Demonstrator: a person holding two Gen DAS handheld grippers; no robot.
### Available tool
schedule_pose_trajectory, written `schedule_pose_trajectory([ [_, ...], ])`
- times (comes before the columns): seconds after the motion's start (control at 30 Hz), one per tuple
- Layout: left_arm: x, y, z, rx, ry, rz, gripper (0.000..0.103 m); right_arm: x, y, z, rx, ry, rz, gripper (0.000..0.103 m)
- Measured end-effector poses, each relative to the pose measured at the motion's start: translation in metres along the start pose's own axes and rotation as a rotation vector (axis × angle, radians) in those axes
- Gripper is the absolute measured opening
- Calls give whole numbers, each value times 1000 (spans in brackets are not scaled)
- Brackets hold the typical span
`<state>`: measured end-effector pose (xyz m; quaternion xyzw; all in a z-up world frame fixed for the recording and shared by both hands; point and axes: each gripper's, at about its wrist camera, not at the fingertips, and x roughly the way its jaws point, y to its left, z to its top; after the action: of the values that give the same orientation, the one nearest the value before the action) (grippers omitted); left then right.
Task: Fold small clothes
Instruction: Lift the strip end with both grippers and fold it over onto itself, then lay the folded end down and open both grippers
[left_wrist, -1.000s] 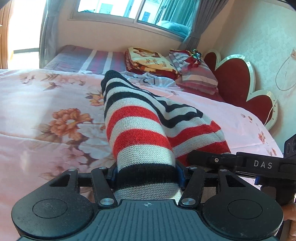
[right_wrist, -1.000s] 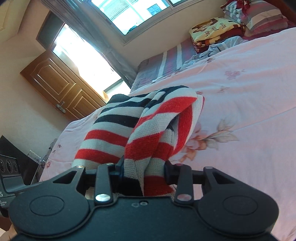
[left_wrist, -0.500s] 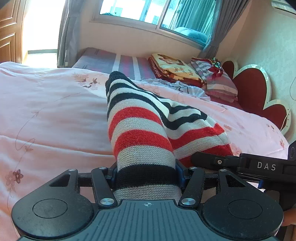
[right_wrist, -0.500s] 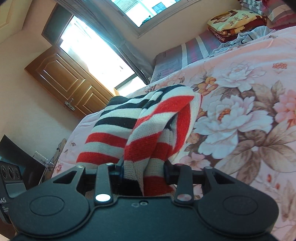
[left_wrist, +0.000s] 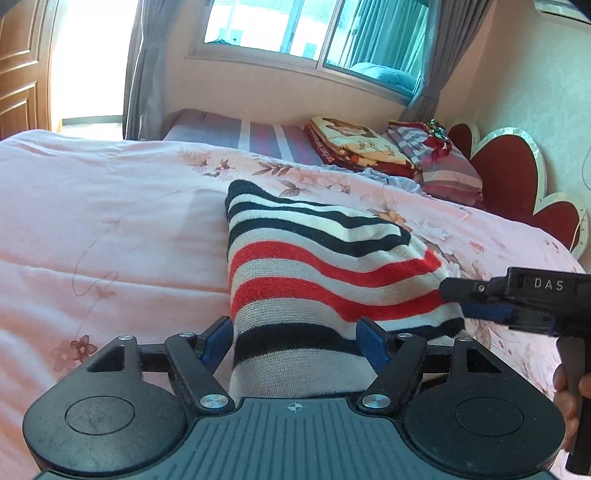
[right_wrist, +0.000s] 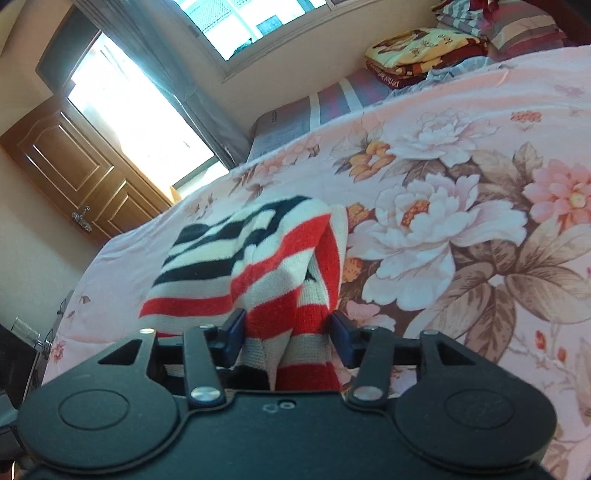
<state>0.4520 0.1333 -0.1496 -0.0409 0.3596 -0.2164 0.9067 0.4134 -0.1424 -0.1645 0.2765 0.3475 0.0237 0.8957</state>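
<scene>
While its jaws are opening, the left gripper (left_wrist: 295, 341) sits low over a bed, its blue pads (left_wrist: 218, 338) drawn back from the striped knit garment (left_wrist: 317, 280) that runs between them; a narrow gap shows at the left pad, though whether the right pad touches the cloth cannot be told. Left of the garment stretches the pink floral bedspread (left_wrist: 110, 236), with a wooden door (left_wrist: 22, 66) and a bright doorway at the far edge of the room. Folded over on itself, the red, black and cream garment lies on the spread, reaching away from the camera toward the window (left_wrist: 310, 33). Beyond it, by the wall, are a stack of folded blankets (left_wrist: 362, 147) and a heart-shaped red headboard (left_wrist: 517, 177). At the right edge of the left wrist view, the right gripper (left_wrist: 465, 301) (marked DAS on its side) meets the garment's near right corner, a person's hand (left_wrist: 569, 402) around its handle. Seen from the right wrist, that gripper (right_wrist: 288, 336) is also opening, with a bunched red and cream fold between its pads (right_wrist: 341, 338); dark gaps show on both sides of the fold
</scene>
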Motion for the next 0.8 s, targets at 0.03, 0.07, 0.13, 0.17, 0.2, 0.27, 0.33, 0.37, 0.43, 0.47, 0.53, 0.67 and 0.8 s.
schedule_pose_trajectory([
  [0.03,-7,-2,-2,11,-1,-1,73,-13,5,0,-28,-19,-9,48],
  [0.07,-13,-4,-5,22,2,-2,73,-24,16,-1,-78,-43,-24,47],
  [0.13,-17,-10,-13,59,15,-5,73,-45,34,-8,-171,-76,-43,47],
  [0.17,-17,-13,-19,90,13,18,73,-51,42,-13,-207,-80,-46,44],
  [0.2,-16,-15,-25,114,10,36,73,-55,50,-19,-246,-81,-58,42],
  [0.27,-14,-15,-33,131,12,59,73,-57,59,-36,-295,-69,-80,36],
  [0.33,-15,-15,-37,141,-2,63,75,-48,60,-50,-321,-23,-98,31],
  [0.37,-15,-15,-37,143,-2,61,77,-43,59,-57,-332,-9,-123,30],
  [0.43,-14,-15,-37,134,3,57,80,-30,54,-65,-359,15,-213,31],
  [0.47,-14,-14,-36,129,2,59,80,-25,47,-66,-351,19,-225,36],
  [0.53,-16,-15,-36,119,10,61,83,-23,38,-63,-279,13,-215,39],
  [0.67,-24,-15,-35,80,46,56,91,-31,41,-62,-244,25,-206,42],
  [0.8,-34,-22,-35,80,32,81,103,-57,48,-66,-213,-9,-200,79],
])
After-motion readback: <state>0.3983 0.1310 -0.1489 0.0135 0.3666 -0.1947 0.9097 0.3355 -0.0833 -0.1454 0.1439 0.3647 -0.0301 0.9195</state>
